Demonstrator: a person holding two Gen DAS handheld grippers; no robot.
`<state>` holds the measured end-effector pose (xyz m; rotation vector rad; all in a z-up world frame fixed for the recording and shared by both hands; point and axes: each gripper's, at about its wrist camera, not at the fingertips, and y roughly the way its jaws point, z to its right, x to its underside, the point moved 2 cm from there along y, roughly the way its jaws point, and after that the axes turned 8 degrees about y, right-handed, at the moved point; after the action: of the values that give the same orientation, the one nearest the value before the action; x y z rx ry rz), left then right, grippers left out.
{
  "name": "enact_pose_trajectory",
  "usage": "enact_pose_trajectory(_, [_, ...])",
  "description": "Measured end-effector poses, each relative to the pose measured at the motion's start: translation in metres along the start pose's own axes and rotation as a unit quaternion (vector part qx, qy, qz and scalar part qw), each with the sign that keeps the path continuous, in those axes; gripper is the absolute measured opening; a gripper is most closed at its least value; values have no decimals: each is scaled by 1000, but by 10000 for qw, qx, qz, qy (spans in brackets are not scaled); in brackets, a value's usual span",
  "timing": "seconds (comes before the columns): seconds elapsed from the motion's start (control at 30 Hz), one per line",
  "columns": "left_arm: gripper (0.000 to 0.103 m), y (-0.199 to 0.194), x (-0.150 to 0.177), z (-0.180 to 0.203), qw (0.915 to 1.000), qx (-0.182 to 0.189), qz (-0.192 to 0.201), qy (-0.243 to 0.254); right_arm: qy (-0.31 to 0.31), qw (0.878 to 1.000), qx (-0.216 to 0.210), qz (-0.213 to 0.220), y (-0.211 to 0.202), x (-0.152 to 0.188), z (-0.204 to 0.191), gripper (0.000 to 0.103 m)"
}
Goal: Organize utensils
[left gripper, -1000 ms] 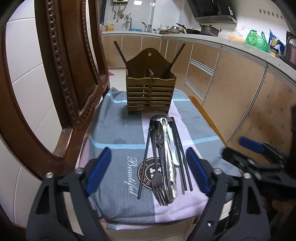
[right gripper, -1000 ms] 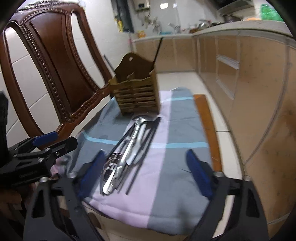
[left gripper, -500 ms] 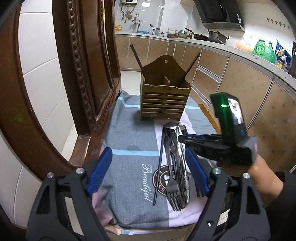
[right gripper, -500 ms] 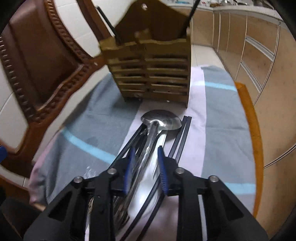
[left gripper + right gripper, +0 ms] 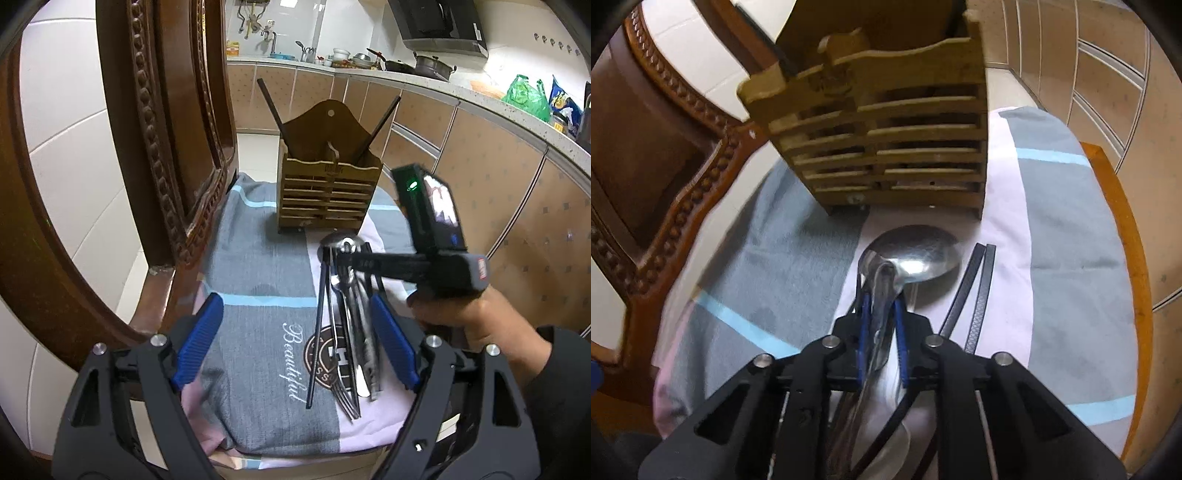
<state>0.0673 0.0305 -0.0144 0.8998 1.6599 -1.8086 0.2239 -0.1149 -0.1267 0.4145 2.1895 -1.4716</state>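
Utensils (image 5: 351,332) lie in a bundle on the striped cloth (image 5: 258,266), at the centre right of the left view, in front of the wooden holder (image 5: 328,192). The right gripper (image 5: 881,314) is narrow and clamps the handle of the big spoon (image 5: 916,254). The left gripper (image 5: 295,343) stays wide at the bottom of the frame, holding nothing.

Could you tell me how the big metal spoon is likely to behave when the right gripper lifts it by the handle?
The spoon looks polished, so it may slip between the right gripper pads. Its broad bowl probably makes it front-heavy. Neighbouring chopsticks might get dragged.
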Motion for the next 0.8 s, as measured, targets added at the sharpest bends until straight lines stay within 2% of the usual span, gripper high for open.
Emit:
enact_pose_trajectory(0.17, [82, 3, 1, -2, 10000, -57, -36, -61, 138, 9985, -469, 261, -33, -1, -1, 8])
enact_pose_trajectory(0.33, [82, 12, 3, -2, 9998, -13, -162, -133, 395, 9912, -1064, 688, -83, -3, 12, 8])
enact_pose_trajectory(0.47, [82, 24, 0, 3, 9995, 118, -240, -185, 433, 9858, -1252, 1029, -117, -9, 25, 6])
enact_pose_trajectory(0.6, [81, 42, -18, 17, 9989, 342, -253, -195, 441, 9802, -1368, 1361, -149, -18, 42, 5])
enact_pose_trajectory(0.67, [74, 55, -30, 30, 9991, 296, -291, 67, 334, 9796, -1264, 1528, -161, -20, 47, 5])
enact_pose_trajectory(0.73, [56, 70, -37, 38, 9982, 292, -464, 227, 307, 9790, -973, 1765, -169, -24, 59, 5])
enact_pose_trajectory(0.8, [48, 87, -40, 43, 9957, 354, -805, 275, 332, 9776, -694, 1959, -172, -25, 72, 5])
